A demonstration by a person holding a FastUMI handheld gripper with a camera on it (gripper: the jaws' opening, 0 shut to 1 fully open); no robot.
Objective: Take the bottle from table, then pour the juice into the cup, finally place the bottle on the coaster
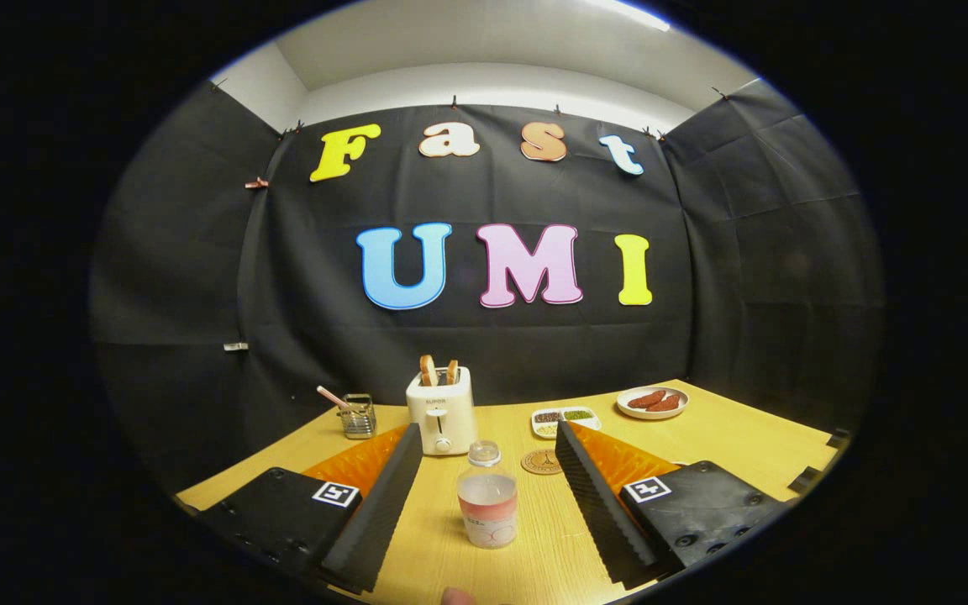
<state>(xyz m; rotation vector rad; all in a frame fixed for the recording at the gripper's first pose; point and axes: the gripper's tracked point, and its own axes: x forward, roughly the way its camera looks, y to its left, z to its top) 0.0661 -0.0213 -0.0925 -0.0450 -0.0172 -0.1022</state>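
The bottle (487, 497) stands upright on the table (728, 437), between the two fingers and a little nearer the left one, with its white cap just below the level of the fingertips. The gripper (484, 430) is spread wide; neither finger touches the bottle, and clear gaps show on both sides.

The step in hand appears to be the pickup. To do it well, the holder would likely centre the bottle between the fingers, keep the approach level, and close on the labelled body rather than the narrow cap. The bottle looks like thin clear plastic, so a firm but not crushing squeeze seems wise, since a lopsided closing could tip it.

Just beyond the bottle, to its right, lies the round coaster (542, 461), flat on the table and near the right fingertip. The toaster (441, 410), with bread in its slots, stands just beyond the left fingertip. A push too far forward could knock it. Farther back sit a small wire holder (358, 417) with a pink stick, a divided tray (565, 418) of seeds or beans and a plate (652, 402) of sausages near the wall.

No cup can be made out. Open table lies around the bottle and toward the right, where the far edge runs off beyond the right finger. The lift is probably safest straight up.
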